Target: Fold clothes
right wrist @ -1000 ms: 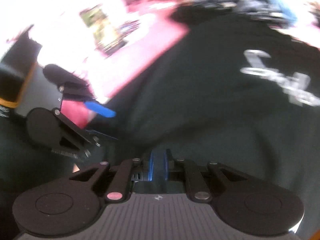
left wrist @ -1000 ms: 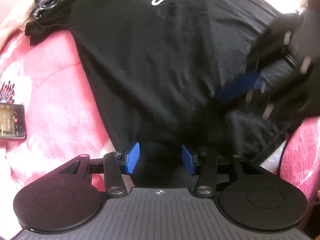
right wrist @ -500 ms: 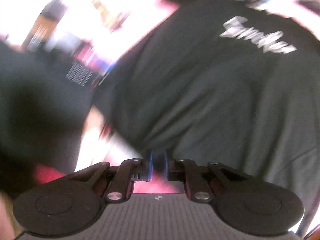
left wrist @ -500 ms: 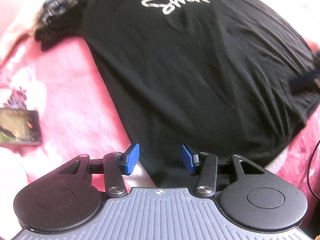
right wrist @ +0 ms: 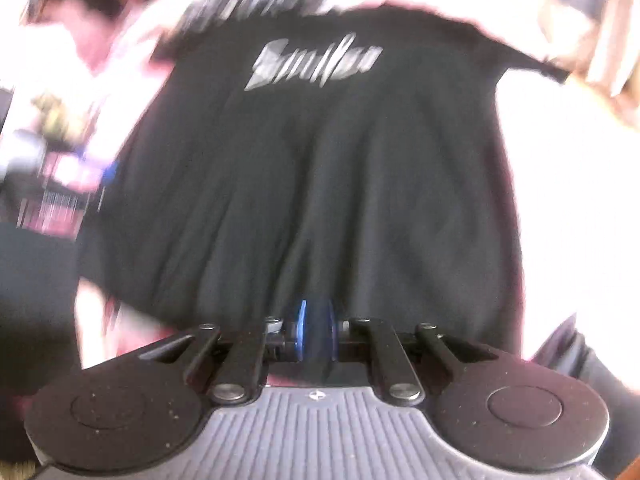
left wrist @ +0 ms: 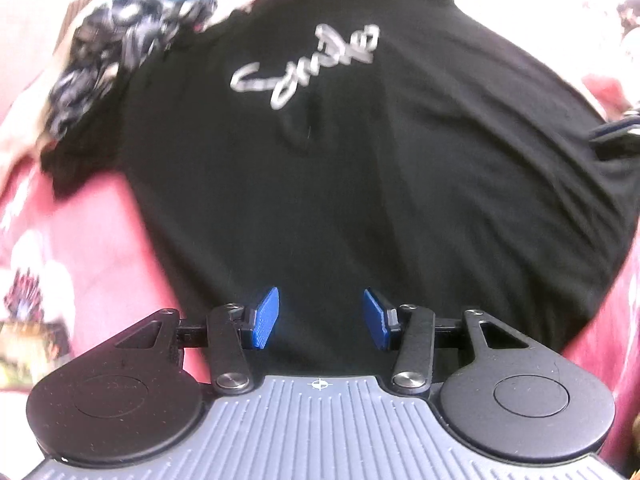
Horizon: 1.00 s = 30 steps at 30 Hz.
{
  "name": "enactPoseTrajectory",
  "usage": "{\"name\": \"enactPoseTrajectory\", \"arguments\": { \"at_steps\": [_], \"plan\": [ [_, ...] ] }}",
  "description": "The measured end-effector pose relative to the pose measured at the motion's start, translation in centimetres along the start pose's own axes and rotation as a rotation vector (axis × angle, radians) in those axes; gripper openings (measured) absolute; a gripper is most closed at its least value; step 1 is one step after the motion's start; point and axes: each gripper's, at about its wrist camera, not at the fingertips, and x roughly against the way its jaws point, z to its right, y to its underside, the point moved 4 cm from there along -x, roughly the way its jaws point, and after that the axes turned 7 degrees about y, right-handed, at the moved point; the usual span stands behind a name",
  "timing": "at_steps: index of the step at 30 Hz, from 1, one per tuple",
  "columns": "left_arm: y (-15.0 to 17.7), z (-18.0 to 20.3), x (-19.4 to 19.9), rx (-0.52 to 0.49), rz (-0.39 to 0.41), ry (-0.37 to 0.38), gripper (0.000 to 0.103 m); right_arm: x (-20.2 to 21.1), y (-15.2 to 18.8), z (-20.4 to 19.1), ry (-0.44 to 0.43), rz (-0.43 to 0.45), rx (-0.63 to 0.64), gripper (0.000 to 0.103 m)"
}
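Black T-shirt (left wrist: 360, 184) with a pale handwritten word across the chest lies spread out on a pink blanket (left wrist: 112, 248), filling the middle of both views. Its collar end points toward 12 o'clock and its hem lies at 6 o'clock, nearest the cameras.

In the left wrist view, the left hand-held gripper (left wrist: 319, 317) hangs over the hem with its blue pads (left wrist: 264, 318) standing apart; only flat black cloth shows in the gap, and the pads press on nothing. A crumpled black-and-white patterned cloth (left wrist: 116, 48) sits at 10 o'clock, touching the shirt's shoulder. At 3 o'clock, the tip of the other tool shows at the shirt's edge.

In the right wrist view, which is blurred, the right hand-held gripper (right wrist: 315, 332) has its pads drawn close together, with dark cloth of the shirt's hem pinched between them. Creases in the shirt (right wrist: 320, 184) run from that point toward 12 o'clock. The pink blanket (right wrist: 96, 320) shows at 8 o'clock, beside the hem.
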Motion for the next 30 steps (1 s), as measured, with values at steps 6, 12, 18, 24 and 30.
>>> {"name": "enactPoseTrajectory", "arguments": {
  "at_steps": [6,12,18,24,30],
  "plan": [
    [0.6,-0.1,-2.8,-0.018,-0.056,-0.024,0.047,-4.2,-0.1,1.5,0.044,-0.023,-0.03,0.012],
    [4.6,-3.5,-0.6,0.121,-0.096,0.002,0.05,-0.7,4.8,6.3,0.191,-0.143,-0.126,0.012],
    [1.9,-4.9,1.1,0.122,-0.017,-0.004,0.05,0.4,-0.9,6.5,0.209,-0.016,-0.074,0.013],
    [1.4,-4.5,-2.3,0.151,-0.039,0.064,0.05,-7.3,-5.6,2.1,0.075,0.009,0.024,0.012],
    [5.1,-7.9,-0.3,0.313,-0.02,0.064,0.048,-6.7,-4.3,10.5,0.266,-0.049,-0.074,0.011]
  ]
}}
